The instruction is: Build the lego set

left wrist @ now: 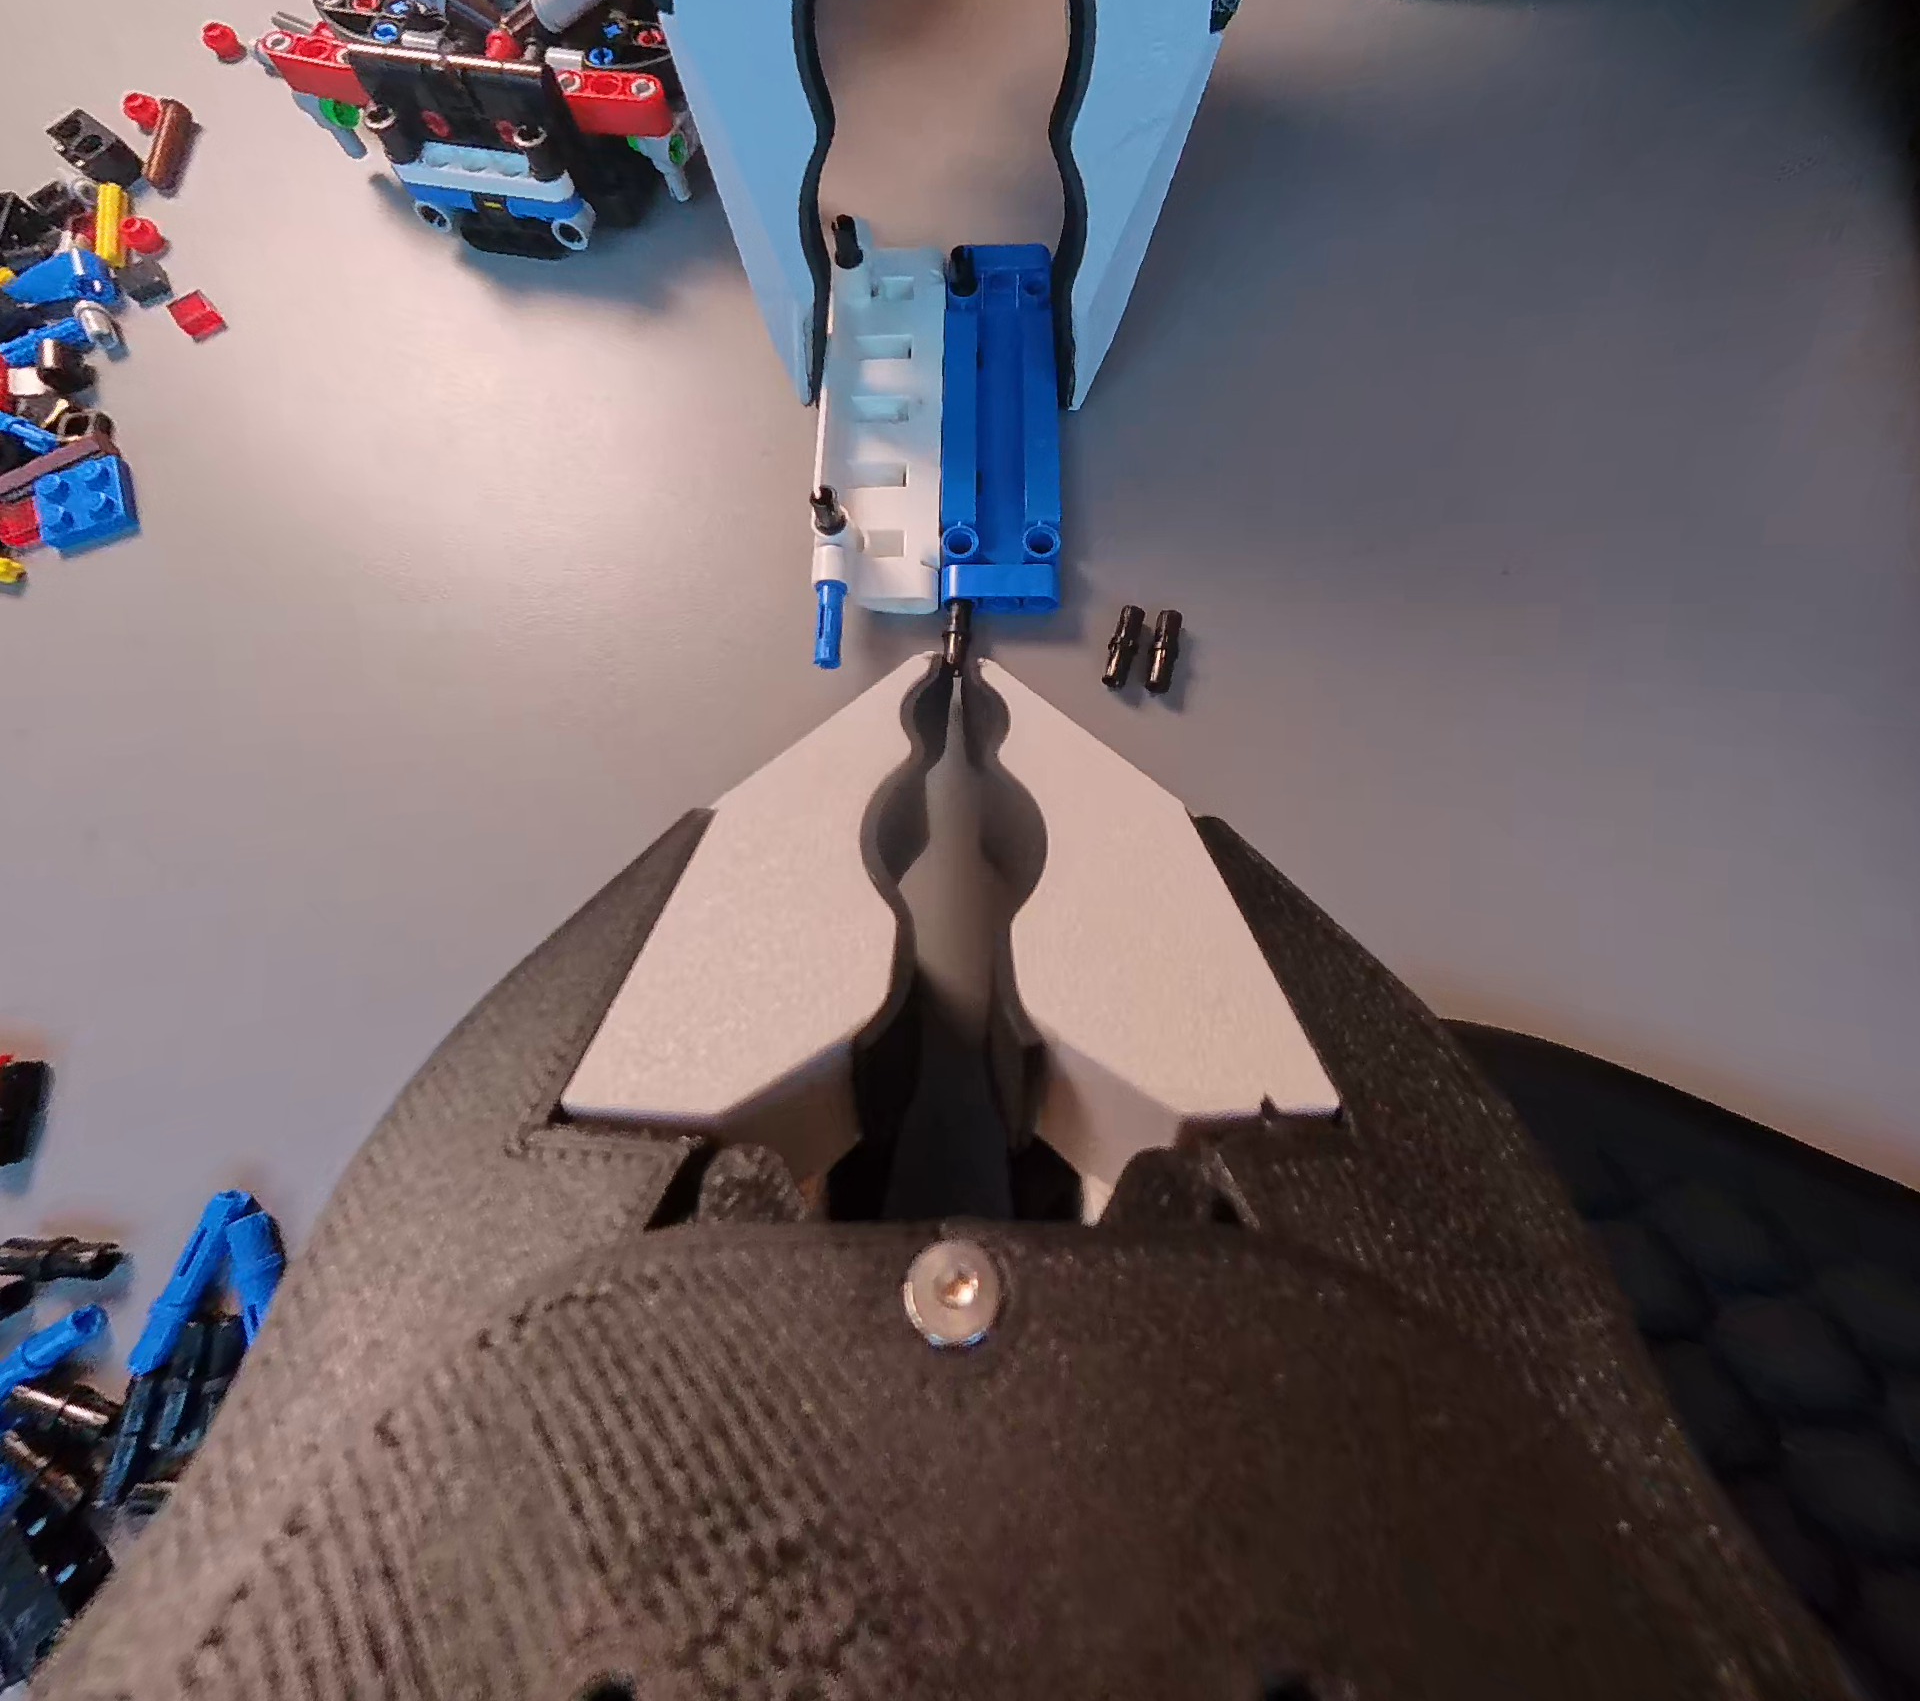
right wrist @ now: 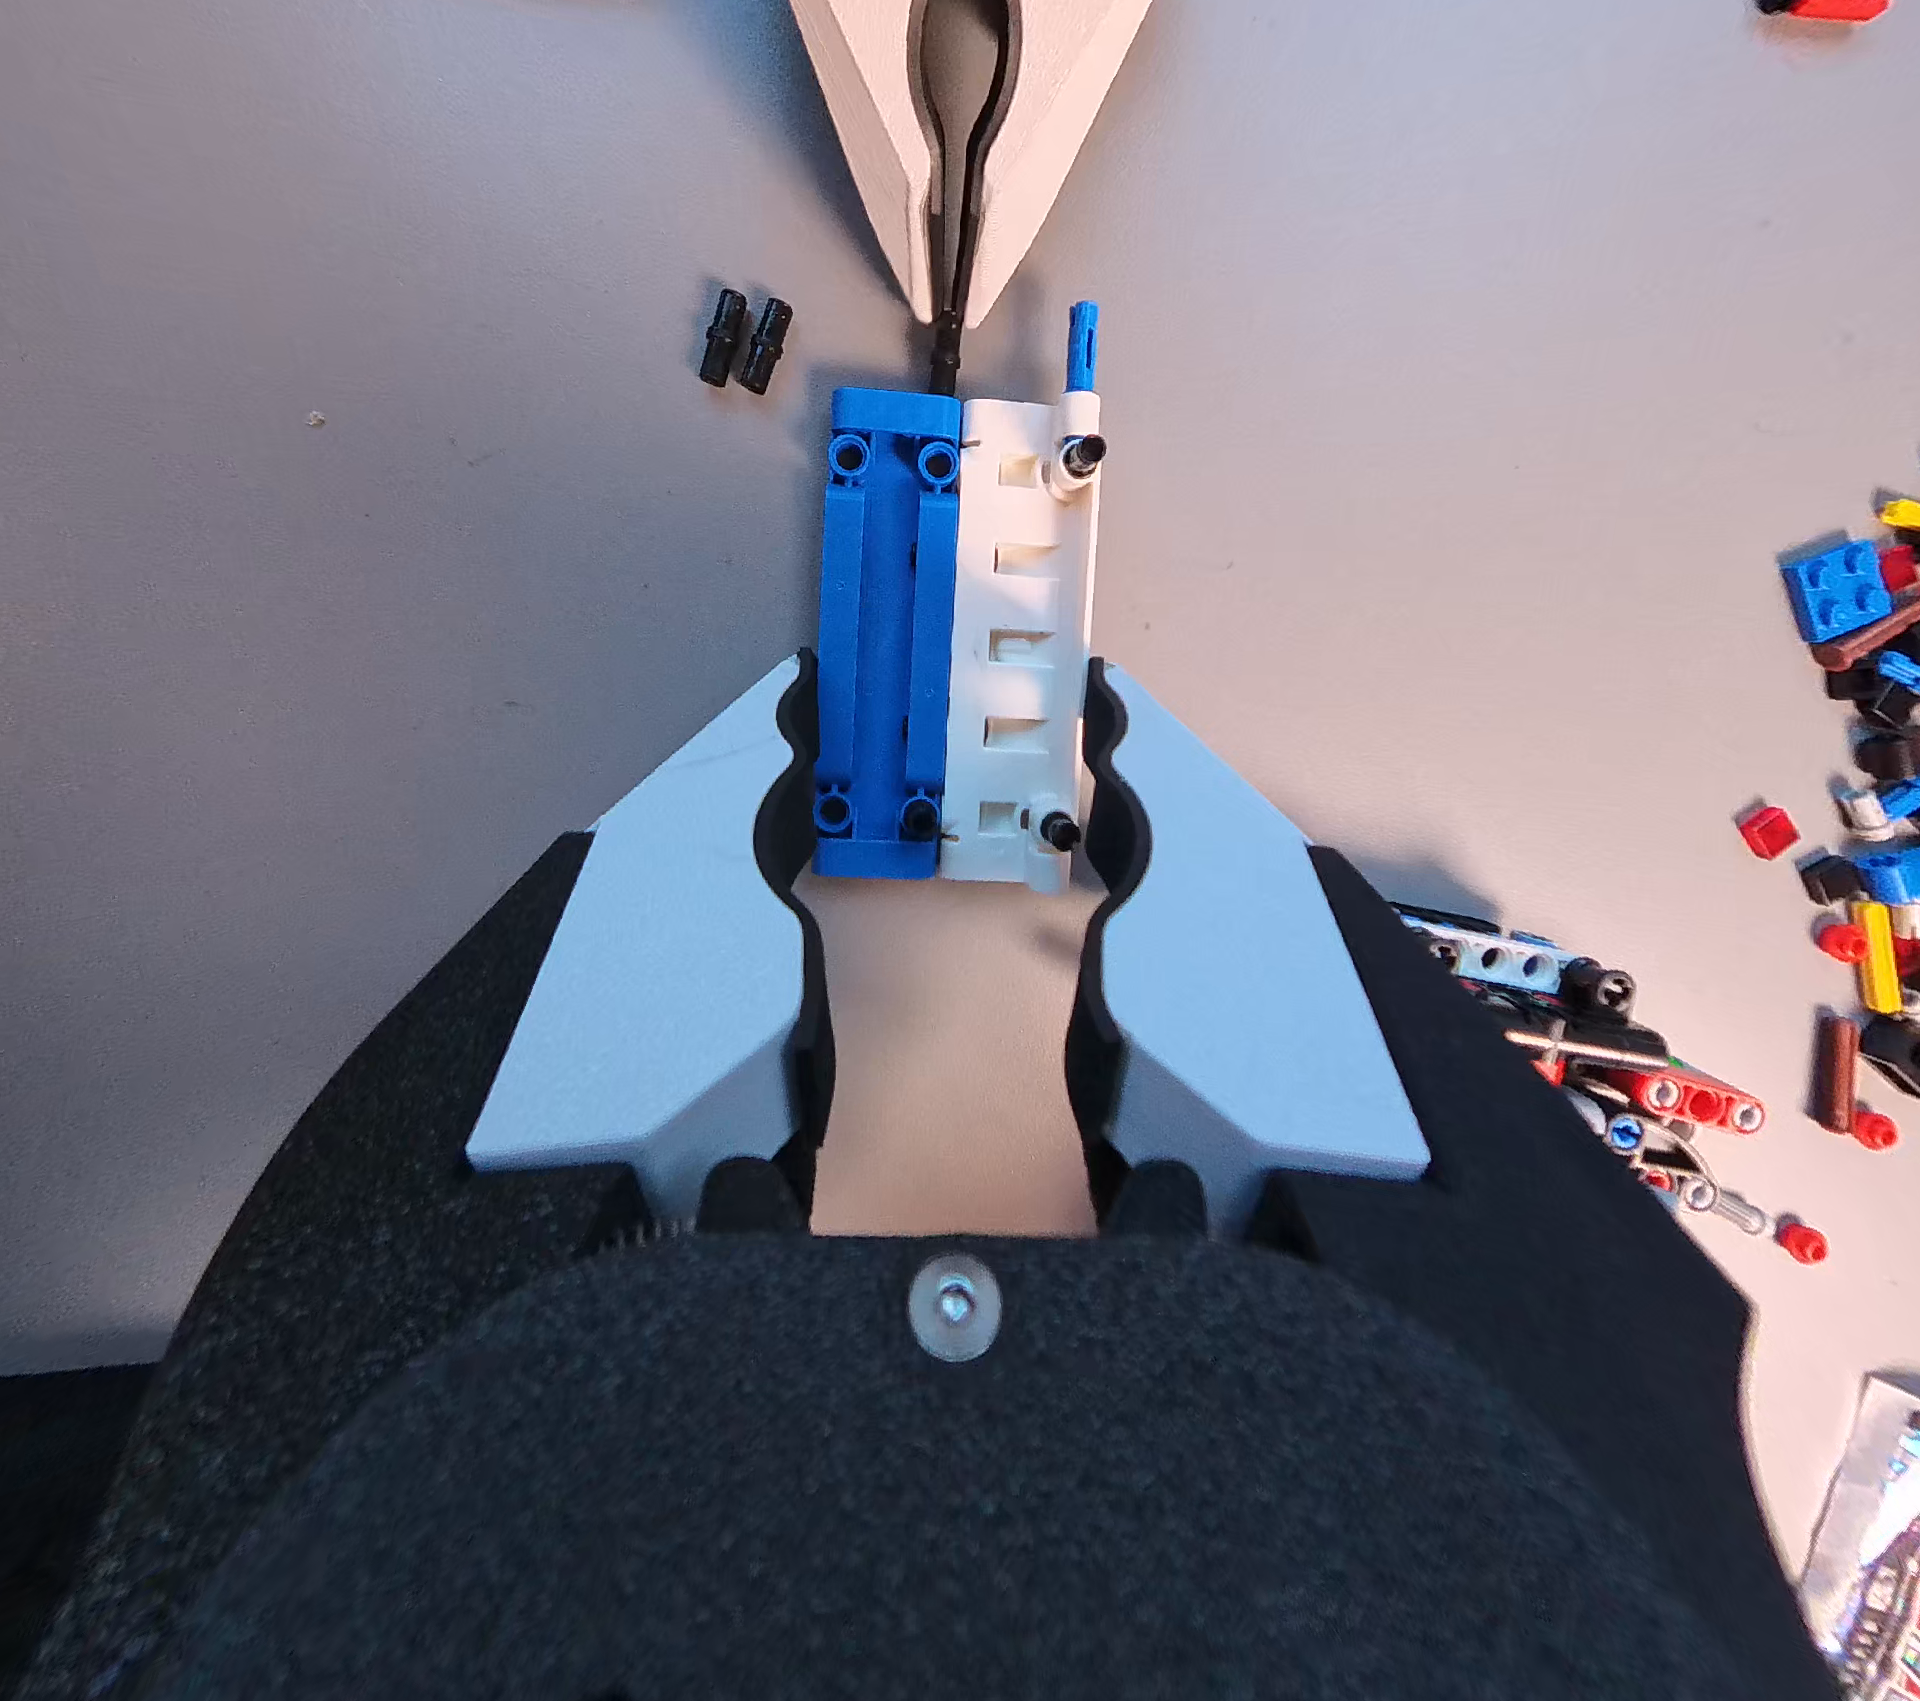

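Right tool point(right wrist: 948, 721) clamped across the blue-and-white panel assembly point(right wrist: 951, 633) flat on the counter point(right wrist: 364, 508), bracing it, left tool point(left wrist: 951, 666) pinching a black pin point(left wrist: 952, 628) into its facing end, two spare pins point(left wrist: 1141, 649) just beside.

Two loose black pins point(left wrist: 1143, 649) lie beside the panel assembly point(left wrist: 945, 425).

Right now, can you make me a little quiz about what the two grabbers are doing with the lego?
1. True or false: the right gripper clamps the blue and white panel assembly.
2. What does the left gripper pinch? A) black pin B) red brick C) blue axle
3. How many loose black pins lie beside the assembly?

Key: 1 true; 2 A; 3 two.
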